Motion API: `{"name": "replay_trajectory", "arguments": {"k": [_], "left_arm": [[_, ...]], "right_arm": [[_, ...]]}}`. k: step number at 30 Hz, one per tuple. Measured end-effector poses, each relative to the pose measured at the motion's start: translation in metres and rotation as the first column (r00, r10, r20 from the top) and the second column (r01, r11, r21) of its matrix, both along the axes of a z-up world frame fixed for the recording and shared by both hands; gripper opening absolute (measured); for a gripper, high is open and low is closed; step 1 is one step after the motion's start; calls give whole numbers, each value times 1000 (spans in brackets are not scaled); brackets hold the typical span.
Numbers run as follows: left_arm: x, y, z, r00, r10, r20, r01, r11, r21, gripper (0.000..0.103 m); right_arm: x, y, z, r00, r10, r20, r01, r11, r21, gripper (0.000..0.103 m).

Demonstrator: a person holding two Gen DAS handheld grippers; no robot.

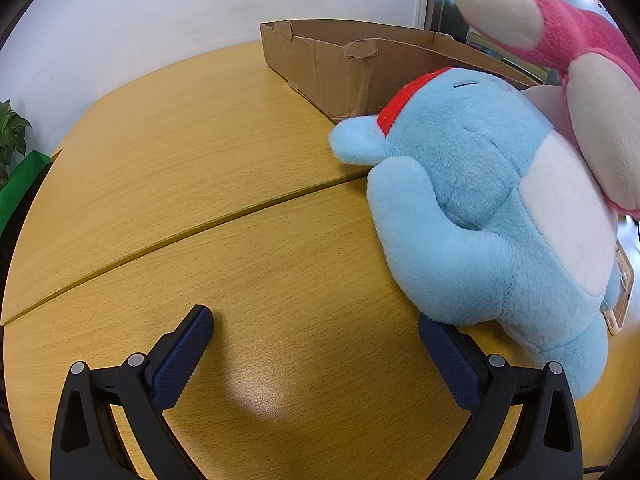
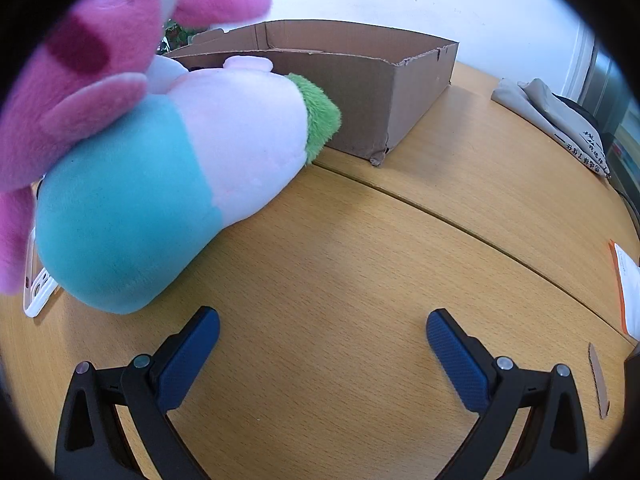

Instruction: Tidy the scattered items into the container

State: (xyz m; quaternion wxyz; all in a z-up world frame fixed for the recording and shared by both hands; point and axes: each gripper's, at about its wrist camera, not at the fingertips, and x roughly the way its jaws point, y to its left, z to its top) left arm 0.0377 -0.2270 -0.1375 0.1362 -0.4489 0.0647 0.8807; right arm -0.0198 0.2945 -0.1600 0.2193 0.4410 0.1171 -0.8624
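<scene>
Plushies [image 1: 492, 216] sat piled at 3 o'clock from the left gripper [image 1: 316, 356], box [image 1: 340, 72] behind. Both it and the right gripper [image 2: 323, 356] gaped wide, empty. Phone case [image 2: 38, 288], probably, underneath could get dragged along.

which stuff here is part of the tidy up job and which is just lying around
For the job:
- blue plush
- pink plush
- teal and pink plush
- cardboard box
- white phone case, probably

Just lying about:
- grey cloth bag
- orange-edged paper
- potted plant
</scene>
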Motion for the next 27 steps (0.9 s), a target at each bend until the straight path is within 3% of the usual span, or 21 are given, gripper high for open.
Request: {"name": "replay_trajectory", "arguments": {"k": [5, 11, 20, 23, 25, 26, 27], "left_arm": [[-16, -11, -14, 1000, 0, 3, 0, 1000, 3, 103], [-14, -1, -5, 1000, 3, 4, -3, 1000, 5, 103], [-8, 4, -4, 994, 105, 9, -105, 994, -1, 103], [12, 8, 2, 983, 185, -14, -186, 981, -59, 103], [35, 16, 19, 962, 252, -103, -264, 957, -120, 103], [50, 21, 34, 940, 304, -152, -324, 938, -125, 103], [63, 28, 52, 928, 328, -178, -345, 936, -72, 103]], "right_arm": [[0, 0, 0, 1000, 0, 0, 0, 1000, 0, 103], [0, -2, 0, 1000, -12, -1, 12, 1000, 1, 103], [2, -18, -1, 998, -59, -3, 59, 998, 4, 103], [16, -10, 2, 986, -163, -19, 164, 986, 19, 102], [37, -2, 10, 970, -238, -51, 240, 970, 35, 102], [52, 2, 19, 961, -264, -83, 268, 963, 28, 102], [67, 6, 30, 950, -292, -114, 295, 955, 13, 102]]}}
